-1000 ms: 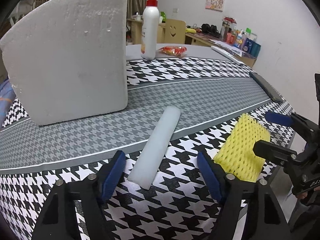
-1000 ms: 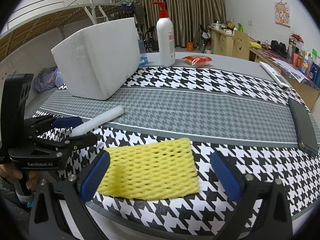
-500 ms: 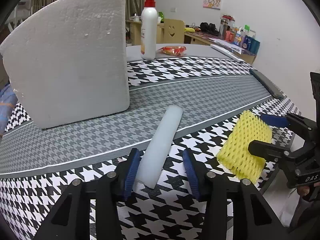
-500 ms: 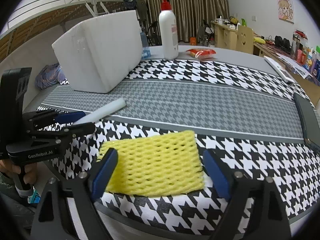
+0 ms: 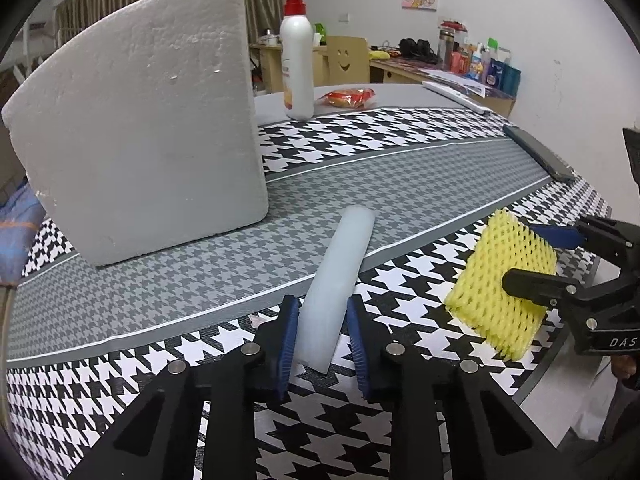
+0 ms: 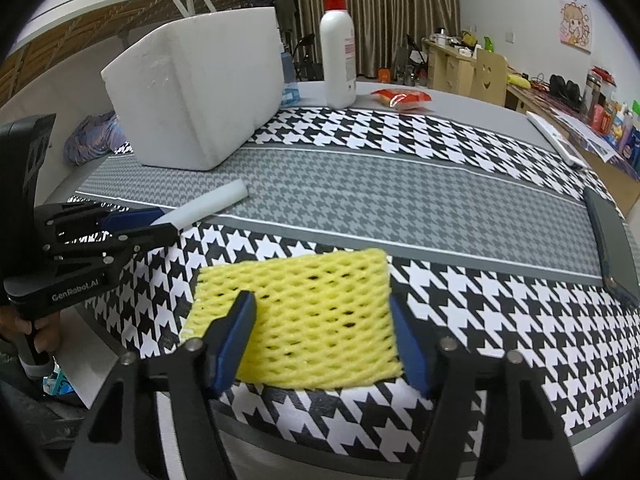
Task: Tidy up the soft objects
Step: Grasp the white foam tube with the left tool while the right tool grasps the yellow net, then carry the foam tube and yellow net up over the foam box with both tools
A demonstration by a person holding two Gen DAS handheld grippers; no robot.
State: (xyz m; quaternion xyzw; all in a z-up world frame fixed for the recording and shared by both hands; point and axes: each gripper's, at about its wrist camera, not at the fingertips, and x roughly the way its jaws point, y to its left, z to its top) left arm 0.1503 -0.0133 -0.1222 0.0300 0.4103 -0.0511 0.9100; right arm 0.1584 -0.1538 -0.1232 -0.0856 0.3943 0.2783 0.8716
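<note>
A pale white foam stick [image 5: 340,280] lies on the houndstooth cloth. My left gripper [image 5: 322,340] is shut on its near end; it also shows in the right wrist view [image 6: 120,224] with the stick [image 6: 212,206]. A yellow foam net sleeve [image 6: 304,316] lies near the table's front edge. My right gripper [image 6: 324,332] has its blue pads pressed against the sleeve's two sides. In the left wrist view the sleeve [image 5: 500,292] looks lifted at its far edge between the right gripper's fingers [image 5: 536,280].
A large white styrofoam box [image 5: 140,120] stands at the back left. A white pump bottle [image 5: 297,68] and a red snack packet [image 5: 348,98] stand behind it. A dark phone [image 6: 608,240] lies at the right. The table edge [image 6: 320,436] is just below my right gripper.
Both grippers have closed: the left onto the near end of the foam stick, the right onto the yellow sleeve. Both moved forward a little.
</note>
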